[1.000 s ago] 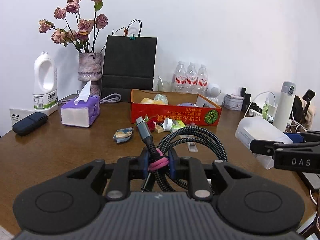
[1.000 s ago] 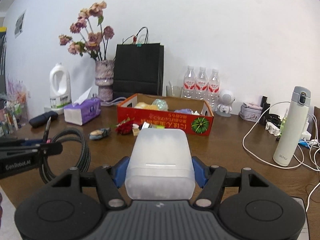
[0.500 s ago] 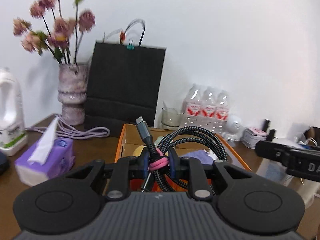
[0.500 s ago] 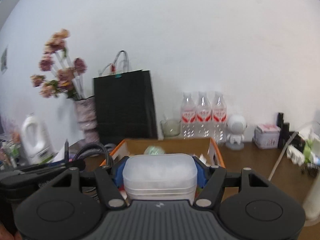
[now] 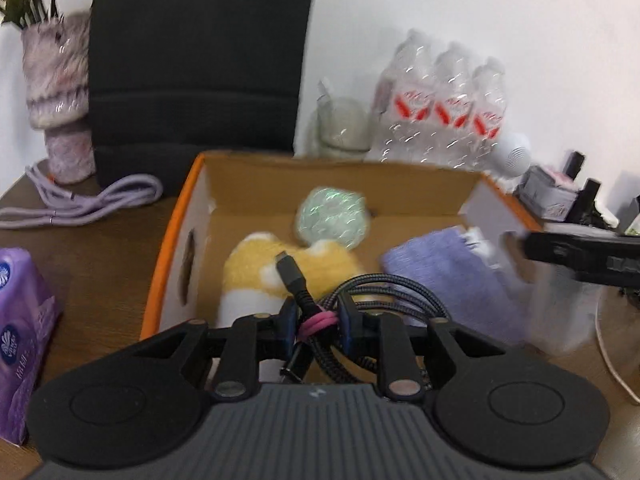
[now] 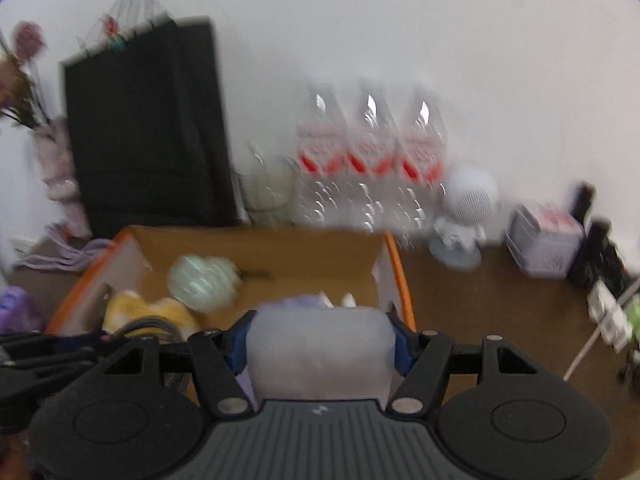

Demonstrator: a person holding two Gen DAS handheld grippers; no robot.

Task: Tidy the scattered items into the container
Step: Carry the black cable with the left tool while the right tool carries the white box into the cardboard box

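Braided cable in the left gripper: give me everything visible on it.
The braided cable is dark grey-black woven cord, coiled in loops and bundled by a pink band. The left gripper is shut on it at the band. A dark plug sticks up and away from the camera. It hangs over the near end of the cardboard box, above a yellow plush.

Just ahead of your left tongs [image 5: 318, 326] sits the open orange cardboard box [image 5: 170, 252]; the tall black paper bag [image 5: 196, 60] stands behind it, the purple tissue pack [image 5: 20, 320] to its left.
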